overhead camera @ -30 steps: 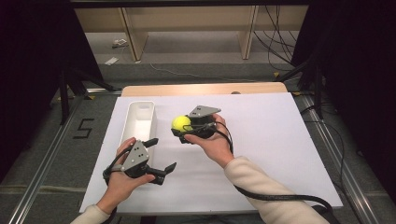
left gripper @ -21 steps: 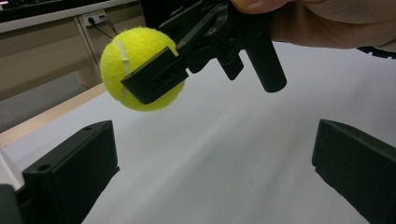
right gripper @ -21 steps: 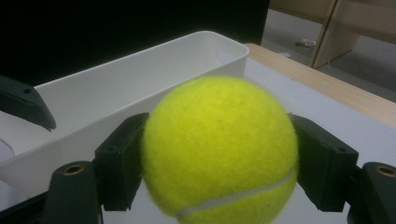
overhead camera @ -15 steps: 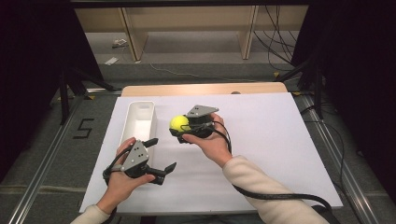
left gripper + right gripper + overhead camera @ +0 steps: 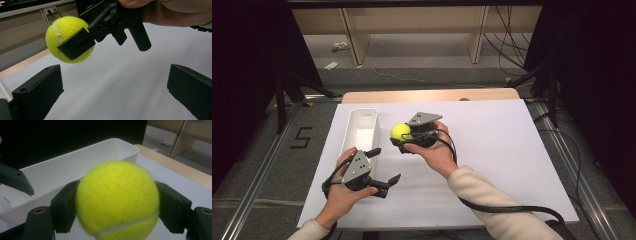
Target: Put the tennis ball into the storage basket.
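Note:
A yellow tennis ball (image 5: 400, 131) is held above the white sheet by my right gripper (image 5: 403, 137), shut on it from both sides. In the right gripper view the ball (image 5: 117, 200) sits between the two black jaws, with the white tray (image 5: 50, 177) just beyond it. The left gripper view shows the ball (image 5: 65, 32) clamped in the right gripper (image 5: 82, 42) ahead. My left gripper (image 5: 386, 165) stands open near the table's front left, its jaws wide apart with nothing between them. The white tray (image 5: 361, 131) lies left of the ball.
A large white sheet (image 5: 512, 150) covers the table, with a wooden edge (image 5: 432, 95) at the back. Metal rails (image 5: 257, 170) run along both sides. A black cable (image 5: 507, 207) trails from the right gripper across the front right.
My right gripper has carried the ball a little to the left, closer to the tray. The left gripper has stayed put.

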The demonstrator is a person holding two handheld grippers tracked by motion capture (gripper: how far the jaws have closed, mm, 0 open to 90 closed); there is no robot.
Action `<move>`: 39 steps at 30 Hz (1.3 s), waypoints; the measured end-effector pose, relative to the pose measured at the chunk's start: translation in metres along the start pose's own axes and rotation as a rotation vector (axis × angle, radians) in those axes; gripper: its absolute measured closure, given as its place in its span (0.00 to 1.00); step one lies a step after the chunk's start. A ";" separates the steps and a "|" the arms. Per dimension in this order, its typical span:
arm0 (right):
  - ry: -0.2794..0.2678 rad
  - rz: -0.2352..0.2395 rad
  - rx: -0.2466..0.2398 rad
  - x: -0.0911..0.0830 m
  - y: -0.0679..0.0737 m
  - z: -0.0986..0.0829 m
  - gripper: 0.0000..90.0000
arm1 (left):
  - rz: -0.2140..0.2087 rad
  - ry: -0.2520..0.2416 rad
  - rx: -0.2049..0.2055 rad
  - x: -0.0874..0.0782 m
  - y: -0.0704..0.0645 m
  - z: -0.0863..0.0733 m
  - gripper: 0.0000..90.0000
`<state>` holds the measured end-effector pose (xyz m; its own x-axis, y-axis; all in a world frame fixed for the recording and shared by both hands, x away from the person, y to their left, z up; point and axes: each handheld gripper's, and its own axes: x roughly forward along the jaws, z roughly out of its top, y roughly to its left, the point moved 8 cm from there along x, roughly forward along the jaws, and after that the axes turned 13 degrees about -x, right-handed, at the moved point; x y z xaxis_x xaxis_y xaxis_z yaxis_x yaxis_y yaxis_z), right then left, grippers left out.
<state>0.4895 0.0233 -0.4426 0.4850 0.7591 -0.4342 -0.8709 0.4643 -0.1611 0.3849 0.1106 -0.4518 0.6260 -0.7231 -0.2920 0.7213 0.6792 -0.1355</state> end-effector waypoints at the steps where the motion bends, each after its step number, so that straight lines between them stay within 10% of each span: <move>1: -0.001 0.000 0.000 0.000 0.000 0.000 0.30 | 0.001 0.001 -0.002 0.000 0.000 0.000 0.00; 39: 0.017 0.019 -0.017 0.018 0.003 0.015 0.30 | 0.002 0.000 0.004 -0.001 0.000 0.000 0.00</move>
<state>0.4973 0.0453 -0.4376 0.4669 0.7599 -0.4523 -0.8813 0.4419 -0.1672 0.3845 0.1110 -0.4516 0.6271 -0.7219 -0.2925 0.7215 0.6799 -0.1311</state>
